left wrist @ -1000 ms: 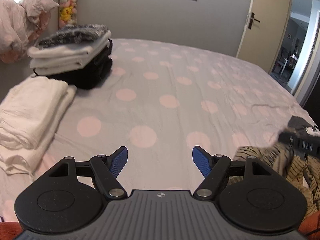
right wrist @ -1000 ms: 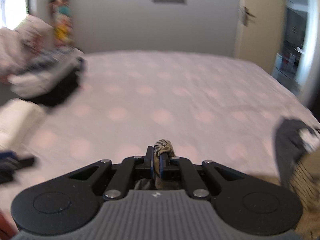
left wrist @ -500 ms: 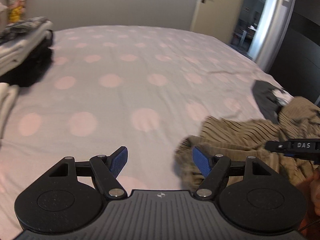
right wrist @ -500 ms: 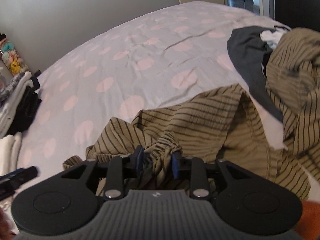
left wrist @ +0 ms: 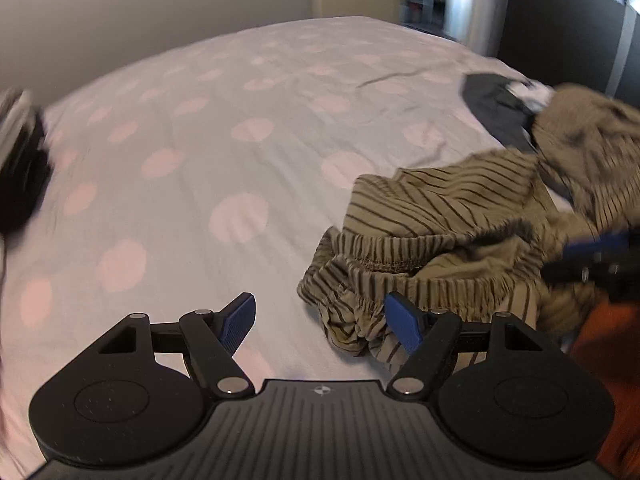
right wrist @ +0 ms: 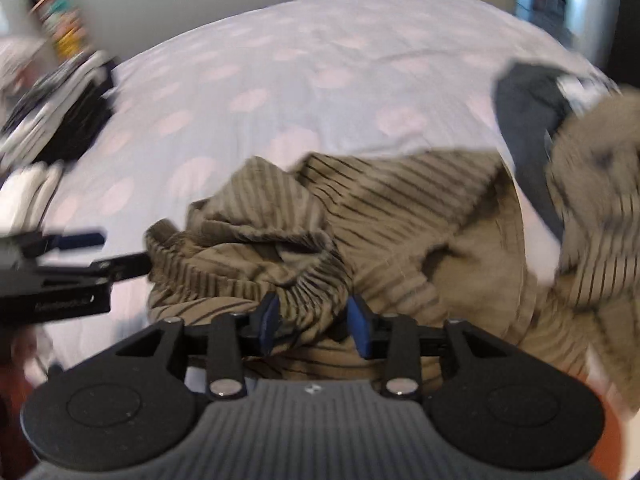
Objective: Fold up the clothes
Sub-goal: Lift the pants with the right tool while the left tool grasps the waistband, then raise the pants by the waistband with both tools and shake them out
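Through the left wrist view, my left claw (left wrist: 322, 322) is spread wide above the bed (left wrist: 224, 128), with nothing between its blue pads. The striped garment (left wrist: 432, 232) lies crumpled on the dotted sheet to the right; its gathered waistband edge touches the right pad (left wrist: 402, 322), while the left pad (left wrist: 239, 320) hangs over bare sheet. Beyond the garment sits a dark cloth (left wrist: 492, 108) near the bed's far right edge. My right claw (left wrist: 596, 258) shows at the right border, blurred, over the stripes. A dark stack (left wrist: 20, 168) shows at the left edge, too smeared to read.

Through the right wrist view, my right claw (right wrist: 314, 322) is partly spread, a bunch of the striped garment (right wrist: 380, 208) sitting between the pads; I cannot tell whether either pad presses it. The garment sprawls from the claw toward the right, where it meets the dark cloth (right wrist: 524, 108). My left claw (right wrist: 100, 254) reaches in from the left, its tips just beside the garment's left fold. Folded piles (right wrist: 52, 112) lie far left on the bed (right wrist: 320, 40), blurred.
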The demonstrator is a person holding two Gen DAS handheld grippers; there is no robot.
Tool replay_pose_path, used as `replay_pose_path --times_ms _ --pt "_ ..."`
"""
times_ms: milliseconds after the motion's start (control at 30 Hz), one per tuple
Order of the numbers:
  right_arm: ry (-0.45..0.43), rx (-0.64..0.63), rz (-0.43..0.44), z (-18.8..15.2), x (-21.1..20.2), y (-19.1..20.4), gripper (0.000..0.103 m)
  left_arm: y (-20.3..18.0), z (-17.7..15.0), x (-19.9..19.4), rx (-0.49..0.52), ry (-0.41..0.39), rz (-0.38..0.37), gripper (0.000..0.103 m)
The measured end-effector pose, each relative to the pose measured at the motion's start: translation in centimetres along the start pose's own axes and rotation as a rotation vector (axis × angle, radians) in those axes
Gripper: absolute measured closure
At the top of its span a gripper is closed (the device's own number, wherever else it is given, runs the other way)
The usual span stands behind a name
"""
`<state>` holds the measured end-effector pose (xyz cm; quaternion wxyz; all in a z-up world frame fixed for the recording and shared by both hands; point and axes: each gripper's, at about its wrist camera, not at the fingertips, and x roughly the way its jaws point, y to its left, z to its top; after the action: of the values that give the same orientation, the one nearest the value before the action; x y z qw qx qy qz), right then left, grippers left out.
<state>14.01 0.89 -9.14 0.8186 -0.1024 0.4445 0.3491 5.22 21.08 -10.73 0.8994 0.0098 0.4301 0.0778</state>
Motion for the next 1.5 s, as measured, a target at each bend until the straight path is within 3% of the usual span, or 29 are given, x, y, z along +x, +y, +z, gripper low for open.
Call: replay_pose_path --times_ms 67,167,267,500,567,767,1000,1067,1133,1200,1233,1267,1300,1400,1500 --pt "-0.006 -0.126 0.001 0.9 -0.5 0.5 0.047 -0.1 0.4 -0.3 0.095 -0.001 -0.001 0.018" --pt "0.012 -0.304 -0.003 2.5 -0.3 1.3 0.046 -0.3 0.6 -0.1 0.219 0.003 0.013 0.018" --pt "0.052 -0.365 -0.03 4.1 1.0 1.4 0.048 0.1 0.8 1.0 0.279 0.006 0.033 0.018" --pt "0.161 -0.279 -0.026 4.8 5.0 0.6 0.074 3.5 2.4 4.5 0.194 0.047 0.049 0.018" --pt "0.185 -0.261 -0.034 4.3 5.5 0.1 0.089 4.2 3.0 5.5 0.172 0.055 0.021 0.018" --pt "0.214 -0.19 -0.045 2.7 4.7 -1.7 0.09 4.2 4.2 9.4 0.165 0.129 -0.171 0.021" --pt "0.223 -0.104 -0.001 1.2 5.0 -2.8 0.088 4.2 3.5 13.4 0.087 0.245 -0.294 0.041" --pt "0.218 -0.07 0.012 1.1 5.3 -3.1 0.077 4.1 3.2 13.4 0.07 0.235 -0.277 0.048" --pt "0.215 -0.043 0.024 1.2 5.5 -3.4 0.076 3.9 3.2 13.1 0.059 0.229 -0.263 0.065" --pt "0.225 -0.024 0.034 1.3 5.8 -3.6 0.076 3.7 3.3 12.3 0.04 0.225 -0.252 0.092" --pt "0.229 -0.025 0.035 1.2 5.8 -3.6 0.079 3.5 3.4 11.6 0.041 0.214 -0.239 0.092" --pt "0.227 -0.029 0.031 1.2 5.7 -3.5 0.092 3.4 3.5 10.9 0.042 0.203 -0.226 0.093" --pt "0.213 -0.039 0.017 1.1 5.2 -3.3 0.096 3.2 3.6 10.2 0.042 0.192 -0.213 0.094" --pt "0.156 -0.059 -0.028 1.2 3.3 -3.0 0.097 3.1 4.1 7.6 0.04 0.155 -0.187 0.096" --pt "0.045 -0.084 -0.072 2.6 -0.3 -2.7 0.098 3.1 4.9 4.3 0.032 0.11 -0.159 0.096"
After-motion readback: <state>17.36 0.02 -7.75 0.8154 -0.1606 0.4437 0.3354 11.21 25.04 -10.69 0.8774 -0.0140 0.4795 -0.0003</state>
